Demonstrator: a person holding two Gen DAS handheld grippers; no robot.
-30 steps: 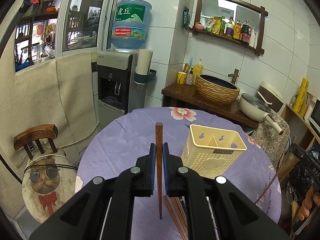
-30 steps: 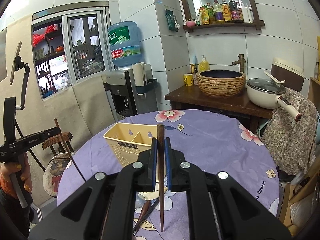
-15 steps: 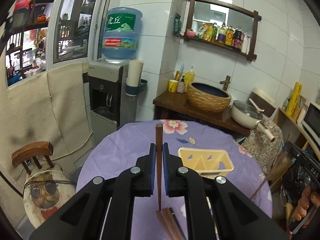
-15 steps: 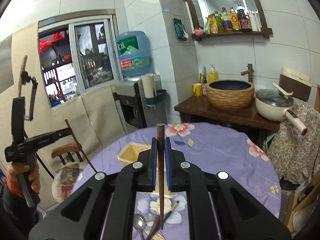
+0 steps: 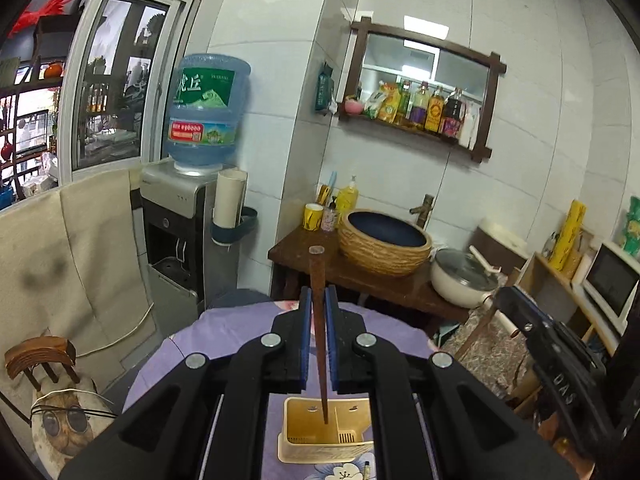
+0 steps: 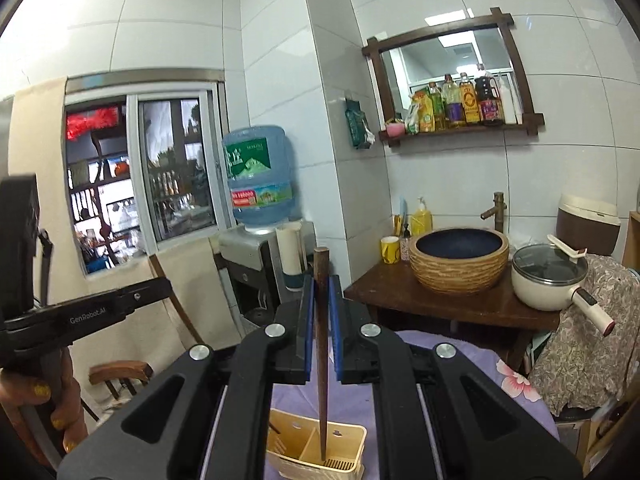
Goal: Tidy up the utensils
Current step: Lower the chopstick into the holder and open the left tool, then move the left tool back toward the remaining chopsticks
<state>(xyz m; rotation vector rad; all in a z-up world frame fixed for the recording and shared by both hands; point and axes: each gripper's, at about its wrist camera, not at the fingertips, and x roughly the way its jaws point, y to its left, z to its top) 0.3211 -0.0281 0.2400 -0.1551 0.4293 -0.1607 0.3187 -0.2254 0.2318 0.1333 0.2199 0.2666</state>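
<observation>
Chopsticks [image 5: 319, 320] [image 6: 321, 344] stand pinched upright, one in my left gripper [image 5: 319, 334], one in my right gripper [image 6: 321, 330], above the yellow holder [image 5: 320, 446]. I should lower both slowly, tips inside one compartment.

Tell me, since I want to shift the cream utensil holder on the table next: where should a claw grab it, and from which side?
Likely the holder's top rim, from above. It stands upright with its mouth open, so one finger could go inside and one outside a thin wall. Both claws are busy now: the left claw and right claw each pinch a chopstick upright.
</observation>
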